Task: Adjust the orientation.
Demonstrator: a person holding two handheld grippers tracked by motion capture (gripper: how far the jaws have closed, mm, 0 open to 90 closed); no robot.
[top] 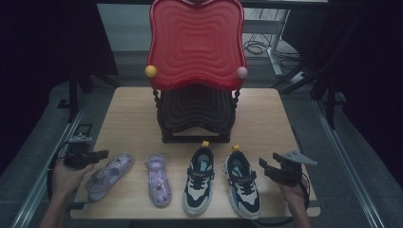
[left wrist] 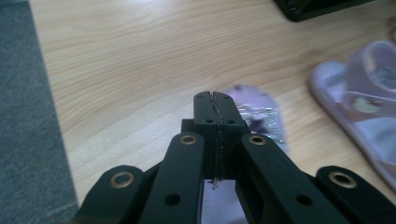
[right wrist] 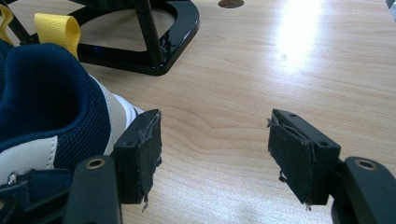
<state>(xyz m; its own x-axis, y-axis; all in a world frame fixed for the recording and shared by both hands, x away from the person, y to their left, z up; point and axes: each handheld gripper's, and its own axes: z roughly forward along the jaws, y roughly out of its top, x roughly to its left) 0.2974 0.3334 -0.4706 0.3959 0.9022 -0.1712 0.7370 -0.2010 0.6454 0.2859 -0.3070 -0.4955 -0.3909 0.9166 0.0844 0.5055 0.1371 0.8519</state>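
Sandals, lilac jelly pair, at 7 o'clock of wooden table (top: 266, 118): left sandal (top: 108, 175) tilted, second sandal (top: 158, 179) just beside at 3 o'clock. Left gripper (top: 100, 155) at 10 o'clock of tilted sandal, jaws pressed fully together, possibly pinching a thin clear strap, blurred. Same gripper (left wrist: 215, 105) hanging over sandal's glittery sole (left wrist: 261, 116). Right gripper (top: 264, 165) at 3 o'clock of navy-white sneaker (top: 242, 183), jaws wide apart, holding nothing; sneaker heel (right wrist: 51, 98) touching one pad. Twin sneaker (top: 199, 180) between. Red-black rack (top: 196, 71) at 12 o'clock.
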